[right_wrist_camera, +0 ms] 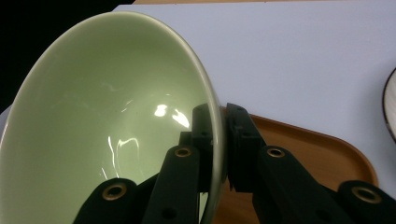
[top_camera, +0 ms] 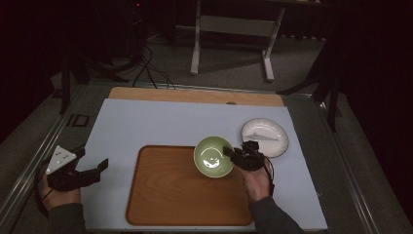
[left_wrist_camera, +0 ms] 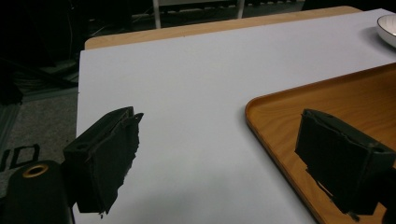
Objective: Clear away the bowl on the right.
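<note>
Green bowl (right_wrist_camera: 107, 121) rim clamped by right gripper (right_wrist_camera: 219, 140)

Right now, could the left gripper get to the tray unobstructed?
Probably yes. The left gripper is open beside the tray, nothing between them; the right gripper holds the bowl at the far corner.

Pale green bowl (top_camera: 213, 156) — brown wooden tray (top_camera: 170, 195) — white plate (top_camera: 265, 137).

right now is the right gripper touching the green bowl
Touching. The right gripper view shows the right gripper clamped on the green bowl at its rim, one jaw inside and one outside the wall.
</note>
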The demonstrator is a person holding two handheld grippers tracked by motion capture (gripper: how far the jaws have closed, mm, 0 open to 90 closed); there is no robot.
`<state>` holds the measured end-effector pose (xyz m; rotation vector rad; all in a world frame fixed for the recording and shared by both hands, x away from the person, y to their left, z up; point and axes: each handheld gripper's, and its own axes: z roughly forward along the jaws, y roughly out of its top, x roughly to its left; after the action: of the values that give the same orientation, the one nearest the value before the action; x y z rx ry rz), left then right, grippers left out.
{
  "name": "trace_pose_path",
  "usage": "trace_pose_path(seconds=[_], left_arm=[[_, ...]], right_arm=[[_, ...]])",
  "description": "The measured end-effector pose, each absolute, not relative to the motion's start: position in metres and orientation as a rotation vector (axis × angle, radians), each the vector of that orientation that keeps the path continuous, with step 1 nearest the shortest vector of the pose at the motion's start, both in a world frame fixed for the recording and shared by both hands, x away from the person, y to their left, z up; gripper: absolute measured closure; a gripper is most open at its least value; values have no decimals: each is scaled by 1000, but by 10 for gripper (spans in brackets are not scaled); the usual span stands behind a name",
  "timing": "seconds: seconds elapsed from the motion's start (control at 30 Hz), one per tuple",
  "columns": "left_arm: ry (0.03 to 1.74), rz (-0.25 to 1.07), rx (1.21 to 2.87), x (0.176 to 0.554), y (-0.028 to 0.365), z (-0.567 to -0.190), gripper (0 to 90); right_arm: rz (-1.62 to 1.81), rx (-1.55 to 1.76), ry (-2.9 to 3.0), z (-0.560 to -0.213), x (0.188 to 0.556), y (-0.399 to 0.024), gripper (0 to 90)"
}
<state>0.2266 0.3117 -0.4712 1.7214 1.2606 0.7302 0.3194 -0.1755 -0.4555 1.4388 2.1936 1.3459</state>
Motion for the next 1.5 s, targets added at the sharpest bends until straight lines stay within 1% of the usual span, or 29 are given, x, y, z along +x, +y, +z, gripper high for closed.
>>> trace_pose_path(seconds=[1.5], left_arm=[[1259, 730, 1726, 227, 312, -471, 130]], right_arm=[[1322, 1353, 2296, -466, 309, -143, 829]])
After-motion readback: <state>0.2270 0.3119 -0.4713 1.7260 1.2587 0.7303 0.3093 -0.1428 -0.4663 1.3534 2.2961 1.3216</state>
